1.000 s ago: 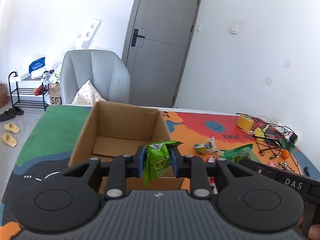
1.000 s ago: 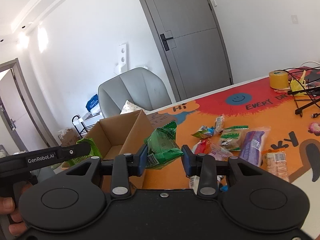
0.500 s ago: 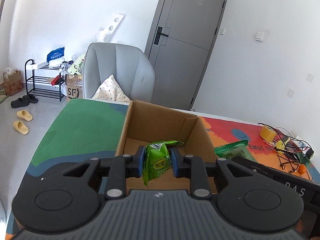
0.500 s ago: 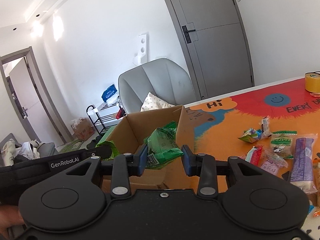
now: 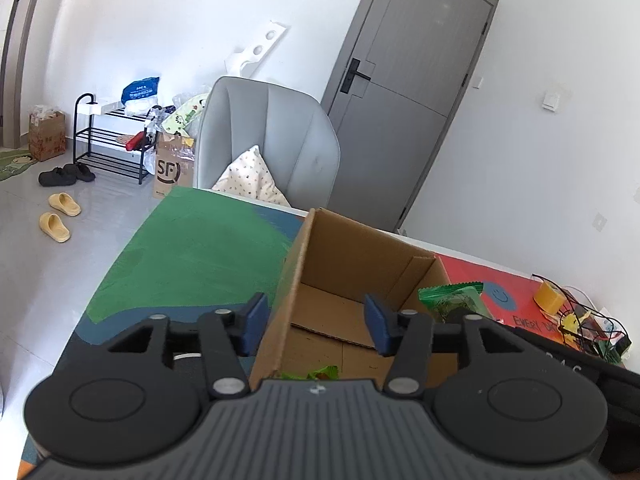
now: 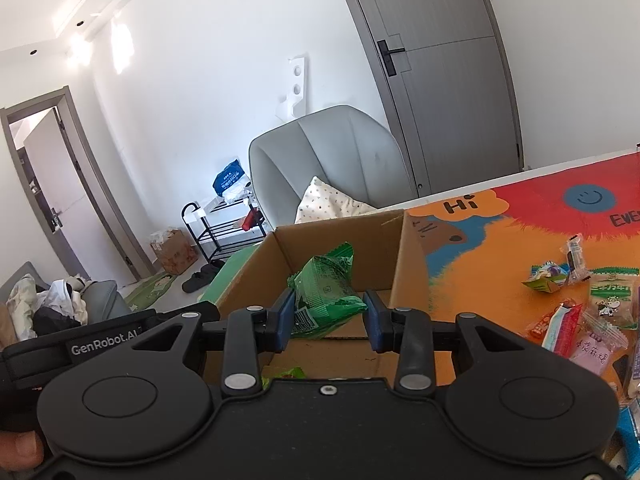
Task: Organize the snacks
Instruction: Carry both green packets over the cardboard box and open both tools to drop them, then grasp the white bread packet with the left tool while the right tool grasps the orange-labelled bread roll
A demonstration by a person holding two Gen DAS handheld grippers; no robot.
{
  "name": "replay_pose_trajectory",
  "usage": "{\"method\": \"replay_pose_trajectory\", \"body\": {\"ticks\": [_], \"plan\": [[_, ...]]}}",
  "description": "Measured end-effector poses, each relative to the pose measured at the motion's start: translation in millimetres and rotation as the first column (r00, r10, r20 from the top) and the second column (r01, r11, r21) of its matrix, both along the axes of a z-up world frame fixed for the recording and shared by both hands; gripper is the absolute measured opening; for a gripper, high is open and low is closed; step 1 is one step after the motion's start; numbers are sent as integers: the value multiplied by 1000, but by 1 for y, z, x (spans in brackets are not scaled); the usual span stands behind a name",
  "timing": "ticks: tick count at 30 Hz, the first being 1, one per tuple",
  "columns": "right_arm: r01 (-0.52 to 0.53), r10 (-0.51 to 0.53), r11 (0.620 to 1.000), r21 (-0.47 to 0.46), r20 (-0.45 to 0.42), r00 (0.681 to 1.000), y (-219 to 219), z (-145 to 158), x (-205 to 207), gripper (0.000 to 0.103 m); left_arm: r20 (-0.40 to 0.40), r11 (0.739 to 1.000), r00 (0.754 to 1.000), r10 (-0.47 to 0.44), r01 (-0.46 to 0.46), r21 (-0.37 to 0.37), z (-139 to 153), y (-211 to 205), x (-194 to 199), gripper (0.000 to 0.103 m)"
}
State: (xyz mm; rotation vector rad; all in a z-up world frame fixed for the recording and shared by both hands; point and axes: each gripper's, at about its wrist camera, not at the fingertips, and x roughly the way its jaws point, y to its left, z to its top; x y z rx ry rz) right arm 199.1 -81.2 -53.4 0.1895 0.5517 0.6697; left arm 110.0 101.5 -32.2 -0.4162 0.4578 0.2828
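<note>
Both wrist views close above cardboard box (image 5: 352,280) (image 6: 384,248), facing chair (image 5: 272,140) (image 6: 332,152), door.

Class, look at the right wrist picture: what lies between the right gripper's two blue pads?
In the right wrist view, a green snack packet sits between the right gripper pads, above the open cardboard box.

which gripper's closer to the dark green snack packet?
Right. The right gripper holds the dark green snack packet over the cardboard box; the left gripper is beside it, jaws opening, nothing between them.
</note>
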Motion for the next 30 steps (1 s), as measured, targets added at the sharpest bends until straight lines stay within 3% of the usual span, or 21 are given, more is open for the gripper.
{"method": "replay_pose_trajectory", "body": {"ticks": [3, 7, 10, 15, 19, 30], "plan": [[-8, 8, 1000, 23, 3, 1000, 2, 0, 1, 39, 4, 1000, 1000, 18, -18, -6, 3, 1, -6, 64], [6, -6, 1000, 29, 3, 1000, -4, 1, -1, 56, 11, 998, 998, 63, -63, 25, 6, -3, -12, 86], [27, -27, 999, 34, -6, 1000, -15, 4, -5, 62, 14, 995, 995, 99, -99, 14, 7, -6, -15, 97], [76, -76, 997, 22, 2, 997, -40, 9, -17, 82, -14, 995, 996, 93, -93, 22, 7, -20, -14, 97], [118, -118, 993, 11, 10, 993, -62, 12, -24, 90, -13, 998, 998, 67, -67, 23, 9, -35, -16, 97], [216, -216, 976, -16, -5, 976, -126, 17, -36, 96, -23, 998, 999, -49, 50, 34, 17, -77, -14, 98]]}}
